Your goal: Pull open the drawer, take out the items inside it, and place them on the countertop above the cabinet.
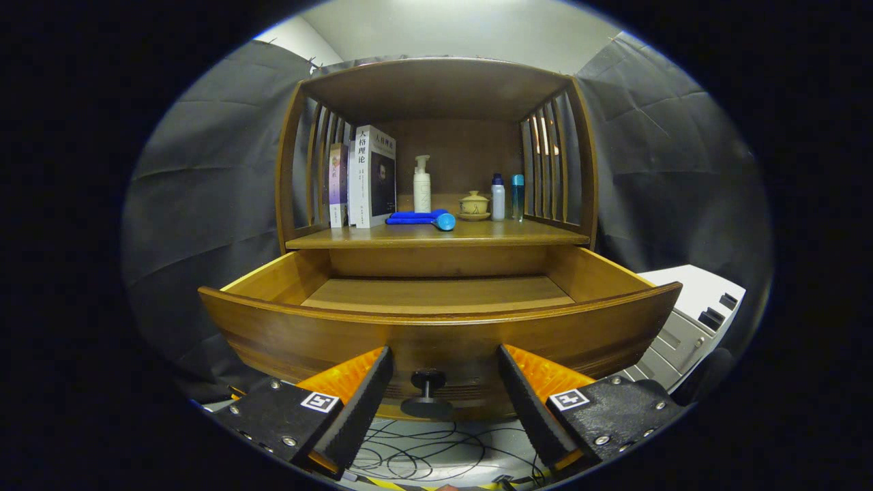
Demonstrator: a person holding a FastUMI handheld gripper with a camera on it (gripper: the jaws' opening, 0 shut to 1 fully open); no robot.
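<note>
The wooden drawer (436,327) stands pulled out of the cabinet, and the part of its floor I can see is bare. Its dark round knob (427,379) sits between my fingers, untouched. My gripper (443,365) is open, its fingertips close against the drawer front on either side of the knob. On the countertop (436,236) above the drawer lie a blue cloth (412,217) and a blue round-headed item (445,221) beside it.
On the countertop also stand two books (368,177), a white pump bottle (422,184), a small lidded cup (474,205) and two small bottles (508,198). A grey device (689,320) sits right of the drawer. Cables (416,457) lie on the floor below.
</note>
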